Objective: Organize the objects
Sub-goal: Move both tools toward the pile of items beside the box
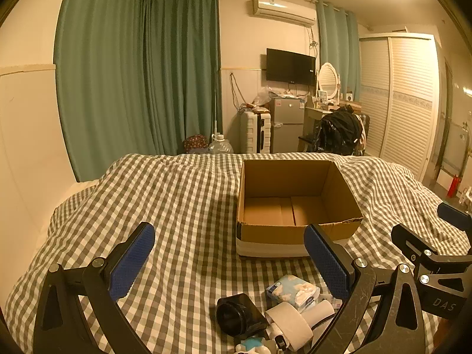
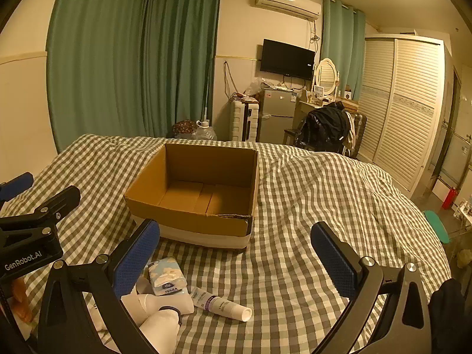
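Green curtains (image 1: 138,67) are hung along the far wall. An air conditioner (image 1: 283,9) is mounted above a black television (image 1: 290,66). A small grey fridge (image 1: 287,124) is positioned below the television, with a white suitcase (image 1: 254,131) just beside it. A louvred wardrobe (image 1: 398,100) is located at the right. The bed is covered with a checked cover (image 1: 177,200).

Bedroom under warm ceiling light

A bed (image 1: 177,194) in a grey-and-white checked cover fills the foreground. Green curtains (image 1: 138,67) hang at 10 to 11 o'clock; an air conditioner (image 1: 283,8) sits at 12 above a wall-mounted TV (image 1: 290,66). Below the TV stand a small fridge (image 1: 287,124) and a white suitcase (image 1: 255,131); an oval mirror (image 1: 327,78) is just beside them. A louvred wardrobe (image 1: 404,100) stands at 2 o'clock.
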### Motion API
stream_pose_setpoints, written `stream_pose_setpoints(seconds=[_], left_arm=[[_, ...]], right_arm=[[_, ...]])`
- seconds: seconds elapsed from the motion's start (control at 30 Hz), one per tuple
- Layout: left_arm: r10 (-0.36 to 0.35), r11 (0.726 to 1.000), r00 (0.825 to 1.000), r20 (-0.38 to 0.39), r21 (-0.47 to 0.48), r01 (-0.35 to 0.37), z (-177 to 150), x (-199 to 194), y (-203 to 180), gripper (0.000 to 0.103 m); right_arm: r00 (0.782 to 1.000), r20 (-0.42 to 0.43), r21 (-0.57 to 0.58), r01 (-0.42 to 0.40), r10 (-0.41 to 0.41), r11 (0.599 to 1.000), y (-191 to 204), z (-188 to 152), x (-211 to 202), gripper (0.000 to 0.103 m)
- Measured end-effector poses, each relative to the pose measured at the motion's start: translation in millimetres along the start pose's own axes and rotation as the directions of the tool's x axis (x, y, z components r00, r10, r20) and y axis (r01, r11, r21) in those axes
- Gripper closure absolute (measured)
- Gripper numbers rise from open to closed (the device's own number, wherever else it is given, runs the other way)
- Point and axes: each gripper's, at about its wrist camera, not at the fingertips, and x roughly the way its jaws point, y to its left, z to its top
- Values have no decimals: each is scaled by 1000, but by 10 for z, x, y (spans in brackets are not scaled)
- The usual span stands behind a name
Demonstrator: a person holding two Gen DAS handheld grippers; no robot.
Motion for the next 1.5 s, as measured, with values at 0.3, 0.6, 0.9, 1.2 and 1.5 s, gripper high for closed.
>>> stream_pose_setpoints(seconds=[0.3, 0.6, 0.9, 1.2, 1.5], left_arm=[[-6, 1000, 1000, 3, -8, 6, 28, -76, -1, 0], [4, 1000, 1000, 7, -5, -4, 16, -309, 71, 0], [6, 1000, 1000, 30, -19, -6, 78, -544, 143, 0], [6, 1000, 1000, 15, -2, -6, -9, -690, 193, 0], [4, 999, 997, -83, 37, -1, -333, -612, 196, 0]], right_arm=[[1000, 20, -5, -15, 15, 1000, 4, 34, -83, 0], [998, 51, -23, -31, 32, 999, 59, 101, -305, 0], [994, 97, -38, -50, 54, 998, 98, 188, -630, 0], [994, 82, -57, -70, 74, 996, 125, 180, -888, 0], [993, 9, -101, -114, 115, 988, 275, -72, -940, 0]])
